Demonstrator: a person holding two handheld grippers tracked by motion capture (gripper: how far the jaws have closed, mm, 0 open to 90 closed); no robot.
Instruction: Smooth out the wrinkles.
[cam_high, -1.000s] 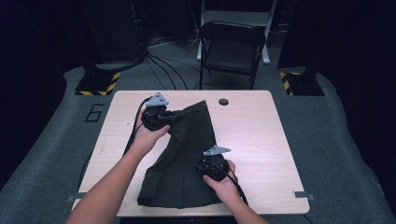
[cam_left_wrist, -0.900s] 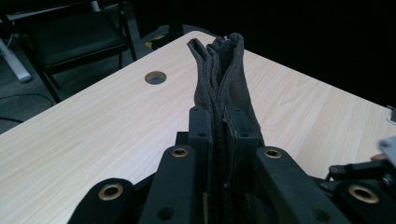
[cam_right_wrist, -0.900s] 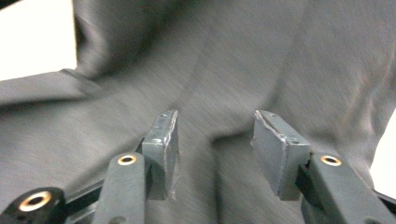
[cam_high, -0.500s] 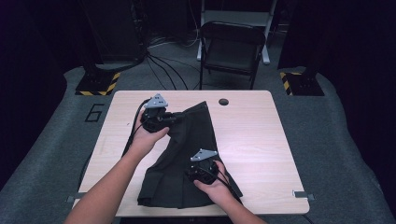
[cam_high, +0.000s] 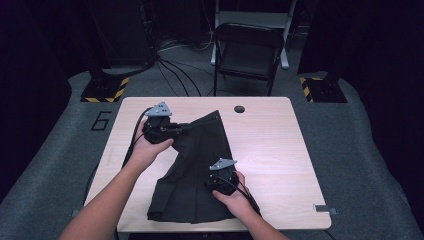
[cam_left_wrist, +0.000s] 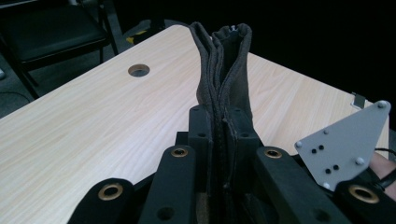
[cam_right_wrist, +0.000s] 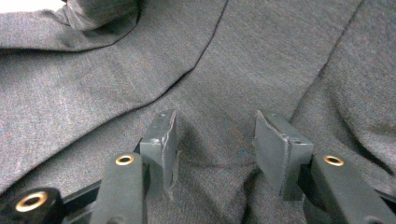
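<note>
One pale wooden worktop (cam_high: 280, 150) carries the whole job, with a round cable hole (cam_high: 239, 109) near its far edge and a folding chair (cam_high: 247, 52) standing beyond it. Across the middle lies the dark grey garment (cam_high: 200, 175), spread from the near edge toward the far left, where one end is lifted off the wood. The left gripper (cam_high: 167, 129) has its jaws pressed together on that raised end, a bunched fold (cam_left_wrist: 224, 88) standing up between them (probably to keep the cloth taut while the other hand works). The right gripper (cam_right_wrist: 215, 149) rests low on the cloth near the near edge, jaws spread and pinching nothing, apparently lined up to catch a ridge of fabric.
</note>
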